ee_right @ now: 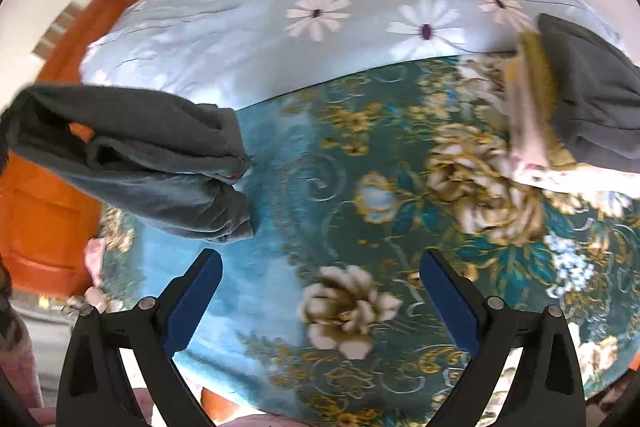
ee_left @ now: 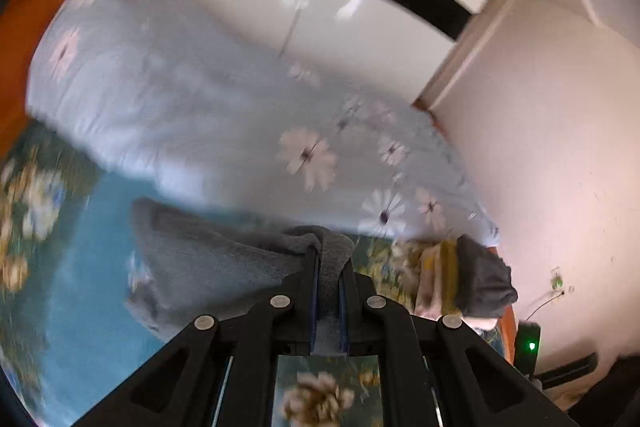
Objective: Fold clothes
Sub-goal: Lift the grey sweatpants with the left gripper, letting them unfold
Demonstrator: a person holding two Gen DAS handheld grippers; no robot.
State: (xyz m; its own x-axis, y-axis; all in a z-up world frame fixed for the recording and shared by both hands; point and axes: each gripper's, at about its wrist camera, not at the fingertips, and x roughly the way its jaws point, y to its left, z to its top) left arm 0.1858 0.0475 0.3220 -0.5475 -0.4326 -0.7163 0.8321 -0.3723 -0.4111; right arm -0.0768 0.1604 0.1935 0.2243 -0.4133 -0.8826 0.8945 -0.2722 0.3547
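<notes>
Left hand-held gripper (ee_left: 329,269) pinching a fold of the grey garment (ee_left: 224,267); jaws pressed together on the cloth at 6 o'clock of its view. Garment trails off toward 9 o'clock over the teal flowered blanket (ee_left: 92,227). Right view shows the same garment (ee_right: 152,163) bunched and lifted at 9 o'clock, above the blanket (ee_right: 320,187). Right hand-held gripper (ee_right: 320,301) spread wide, nothing between its blue pads (ee_right: 192,303). Pile of folded clothes (ee_right: 568,99) at 2 o'clock, grey piece on top. Pale blue daisy quilt (ee_right: 280,19) at 12 o'clock, on the bed.
</notes>
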